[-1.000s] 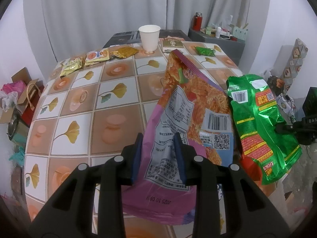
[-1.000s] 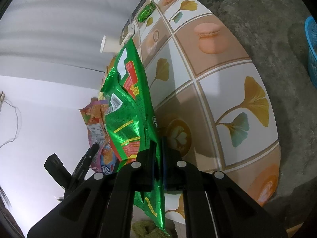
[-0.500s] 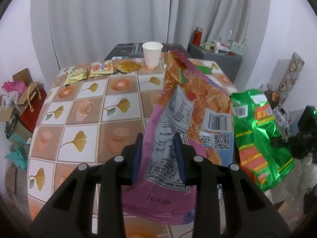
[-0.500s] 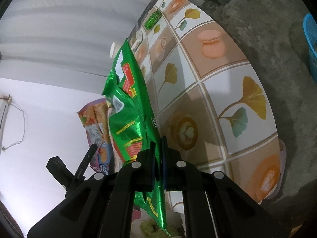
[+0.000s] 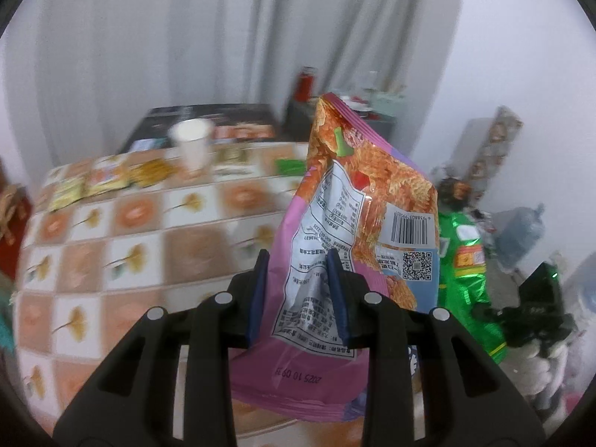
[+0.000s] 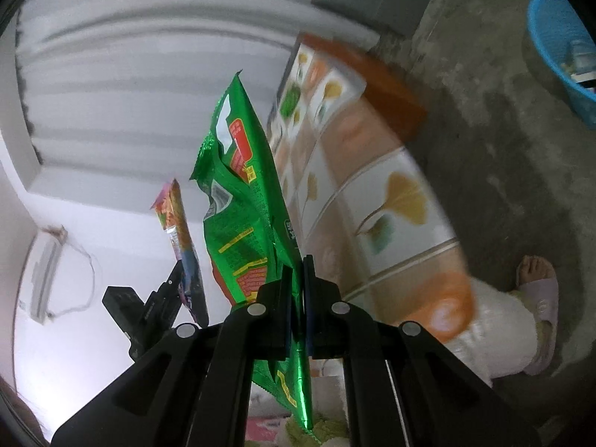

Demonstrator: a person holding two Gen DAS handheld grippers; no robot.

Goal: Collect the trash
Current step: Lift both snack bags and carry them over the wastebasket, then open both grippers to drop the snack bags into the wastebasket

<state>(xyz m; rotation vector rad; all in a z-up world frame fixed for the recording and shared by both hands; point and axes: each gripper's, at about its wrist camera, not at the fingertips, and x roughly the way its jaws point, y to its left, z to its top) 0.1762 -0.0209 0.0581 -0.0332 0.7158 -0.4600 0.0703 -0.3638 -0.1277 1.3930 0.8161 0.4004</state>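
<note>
Two bags lifted, more trash left behind

My left gripper (image 5: 298,294) pinches the pink snack bag (image 5: 357,216); my right gripper (image 6: 297,298) is pressed tight on the green bag (image 6: 246,201), both held off the tabletop (image 5: 149,231). Small wrappers (image 5: 97,182) and a paper cup (image 5: 192,143) remain there. A blue basket (image 6: 558,41), possibly the bin, sits on the floor beyond; grey curtains behind.

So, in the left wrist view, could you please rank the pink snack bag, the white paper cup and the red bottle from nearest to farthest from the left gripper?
1. Pink snack bag: clamped in the left gripper.
2. White paper cup: mid-table, upper left.
3. Red bottle: beyond the table, by the curtain.
</note>
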